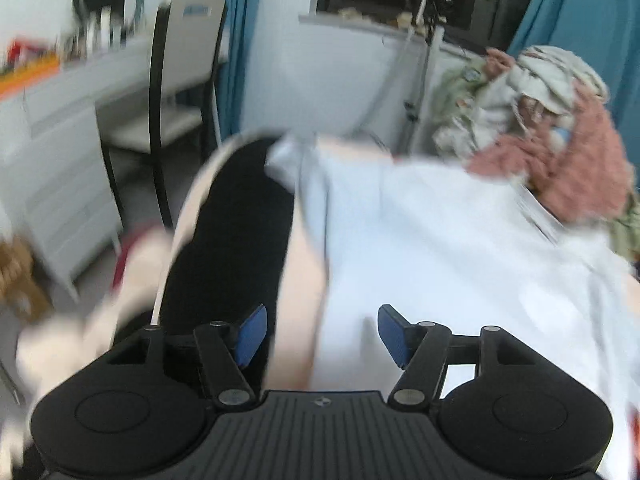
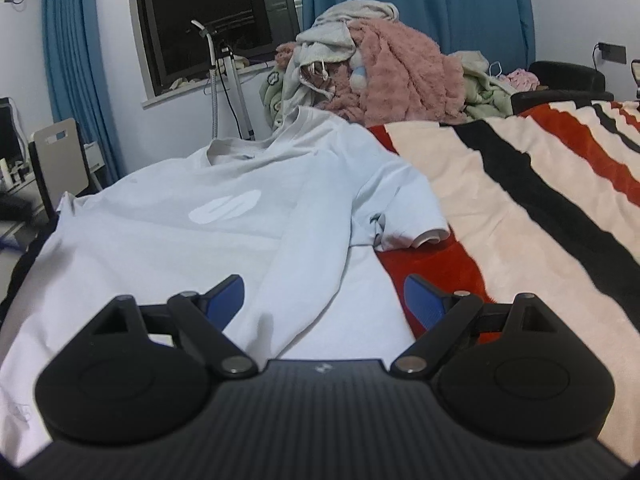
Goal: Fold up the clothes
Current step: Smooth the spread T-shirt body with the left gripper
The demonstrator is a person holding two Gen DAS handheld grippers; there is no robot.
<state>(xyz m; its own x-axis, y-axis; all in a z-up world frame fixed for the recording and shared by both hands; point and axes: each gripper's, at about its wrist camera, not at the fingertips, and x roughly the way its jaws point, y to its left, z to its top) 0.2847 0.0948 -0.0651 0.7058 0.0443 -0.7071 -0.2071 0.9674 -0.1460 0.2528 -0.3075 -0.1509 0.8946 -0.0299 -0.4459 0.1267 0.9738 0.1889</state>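
The right gripper (image 2: 324, 300) hangs with its blue pads parted and nothing clamped, a folded-over edge of the pale blue T-shirt (image 2: 168, 240) lying below the gap, and the left gripper (image 1: 318, 334) is released too, empty above the same shirt in a blurred view. The T-shirt lies spread on the striped blanket (image 2: 520, 208) covering the bed, one short sleeve (image 2: 404, 208) bunched on a red stripe. Beyond its collar sits a pile of clothes (image 2: 384, 80) beneath the blue curtains (image 2: 420, 0)
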